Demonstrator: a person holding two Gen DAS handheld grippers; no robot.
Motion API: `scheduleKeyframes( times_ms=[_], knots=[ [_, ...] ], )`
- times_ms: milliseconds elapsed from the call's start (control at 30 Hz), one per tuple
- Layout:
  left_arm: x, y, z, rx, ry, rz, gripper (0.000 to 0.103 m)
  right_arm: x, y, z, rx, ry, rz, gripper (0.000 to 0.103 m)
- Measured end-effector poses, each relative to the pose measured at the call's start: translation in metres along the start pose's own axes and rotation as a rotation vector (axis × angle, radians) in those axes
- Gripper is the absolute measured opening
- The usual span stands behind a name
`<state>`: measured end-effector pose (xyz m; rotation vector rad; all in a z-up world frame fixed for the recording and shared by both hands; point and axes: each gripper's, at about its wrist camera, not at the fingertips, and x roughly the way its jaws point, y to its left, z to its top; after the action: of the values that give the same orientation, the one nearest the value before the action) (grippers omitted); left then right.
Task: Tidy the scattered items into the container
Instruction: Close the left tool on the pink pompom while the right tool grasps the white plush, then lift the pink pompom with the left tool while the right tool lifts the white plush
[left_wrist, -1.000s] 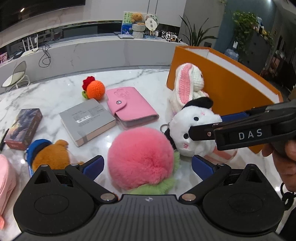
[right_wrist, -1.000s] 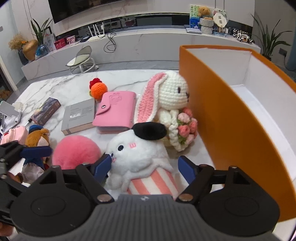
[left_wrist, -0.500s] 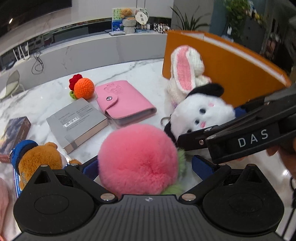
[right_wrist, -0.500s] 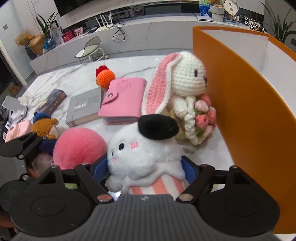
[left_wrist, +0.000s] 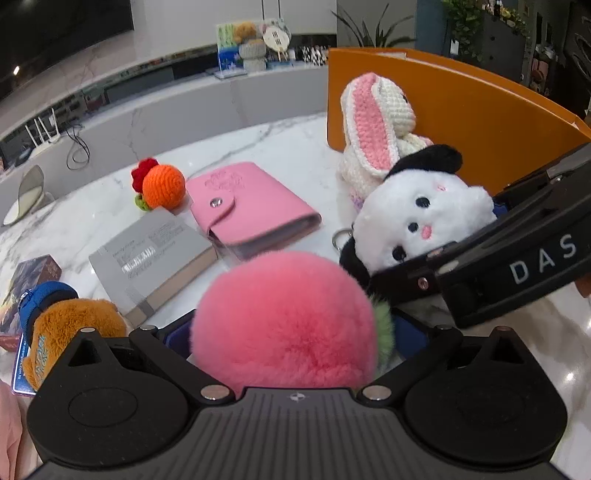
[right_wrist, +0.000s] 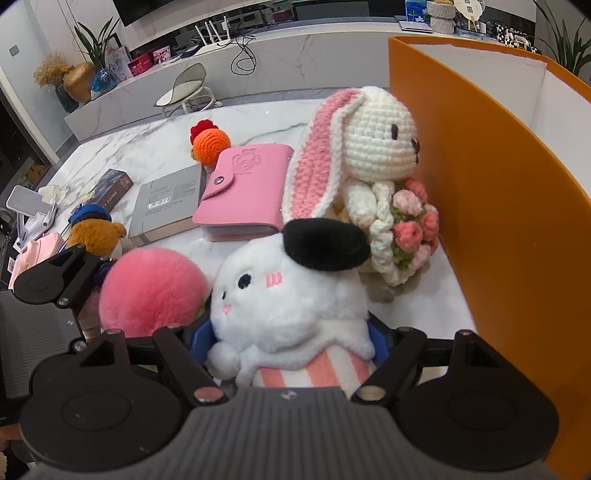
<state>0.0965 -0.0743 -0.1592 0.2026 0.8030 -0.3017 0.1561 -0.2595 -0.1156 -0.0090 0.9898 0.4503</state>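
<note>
A fluffy pink ball (left_wrist: 288, 317) with a green fringe lies on the marble table, deep between the fingers of my left gripper (left_wrist: 291, 330), whose jaws stand wide and open around it. My right gripper (right_wrist: 291, 341) straddles a white plush dog (right_wrist: 288, 295) with a black ear and striped body. Its jaws are closing, the blue pads (right_wrist: 201, 338) are at the fur on both sides, and no squeeze shows. The orange container (right_wrist: 480, 192) stands to the right, its white inside showing. A crocheted rabbit (right_wrist: 373, 155) with a bouquet leans against its wall.
Behind the toys lie a pink card wallet (left_wrist: 243, 206), a grey book (left_wrist: 151, 254) and an orange crocheted ball (left_wrist: 162, 186). A brown plush with a blue cap (left_wrist: 66, 325) and a dark box (right_wrist: 110, 188) sit at the left. The right gripper's body (left_wrist: 517, 258) crosses the left view.
Both grippers have sunk toward the table. The pink ball now sits deeper between the left fingers, and the white plush fills the gap between the right fingers.
</note>
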Motion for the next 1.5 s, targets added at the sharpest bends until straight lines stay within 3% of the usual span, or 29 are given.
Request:
scheduleKeyframes(
  times_ms=[100,467,533,600,633,800,1500],
  knots=[
    [-0.001,-0.001,-0.005,-0.009,-0.042,0.026,0.103,0.001,0.0,0.0,-0.008,0.004,0.002,0.08],
    [-0.001,0.002,0.007,-0.008,0.052,-0.037,0.103,0.004,0.002,0.001,-0.009,0.016,-0.005,0.076],
    [-0.005,0.001,0.009,-0.008,0.05,-0.05,0.072,0.001,0.001,0.002,-0.007,0.013,-0.005,0.075],
    [-0.008,0.0,0.011,0.002,0.058,-0.066,0.059,-0.003,0.001,0.003,-0.005,0.009,-0.008,0.075],
    [-0.009,0.0,0.01,0.002,0.065,-0.067,0.058,-0.005,0.0,0.003,-0.003,0.006,-0.008,0.075],
    [-0.014,0.002,0.009,-0.005,0.093,-0.074,0.054,-0.02,0.0,0.004,0.002,-0.018,-0.016,0.075],
    [-0.086,0.01,0.033,-0.04,-0.028,-0.108,0.047,-0.079,0.007,0.001,0.022,-0.131,-0.021,0.075]
  ],
)
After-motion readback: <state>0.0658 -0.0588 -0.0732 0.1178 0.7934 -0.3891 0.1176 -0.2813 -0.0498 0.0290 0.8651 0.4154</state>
